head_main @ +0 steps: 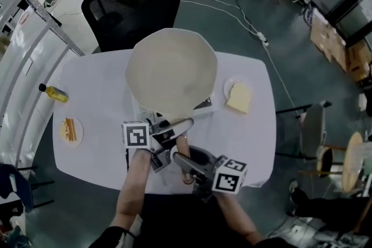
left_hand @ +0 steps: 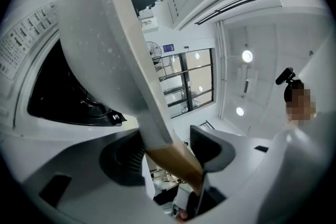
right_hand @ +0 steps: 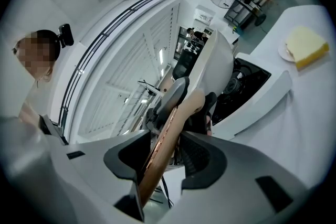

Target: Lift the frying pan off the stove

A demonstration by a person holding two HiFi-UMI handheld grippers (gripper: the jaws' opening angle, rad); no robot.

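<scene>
The frying pan (head_main: pixel 171 72) hangs tipped up close under my head, lifted above the stove (head_main: pixel 203 104) on the white table (head_main: pixel 93 84). My left gripper (head_main: pixel 167 141) clamps its handle (head_main: pixel 182 149) with jaws set wide. My right gripper (head_main: pixel 189 164), nearer me, pinches the wooden end more narrowly.

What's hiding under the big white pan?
A stove with a black top sits under the pan. From above, the pan covers nearly all of it; only one corner peeks out.
</scene>
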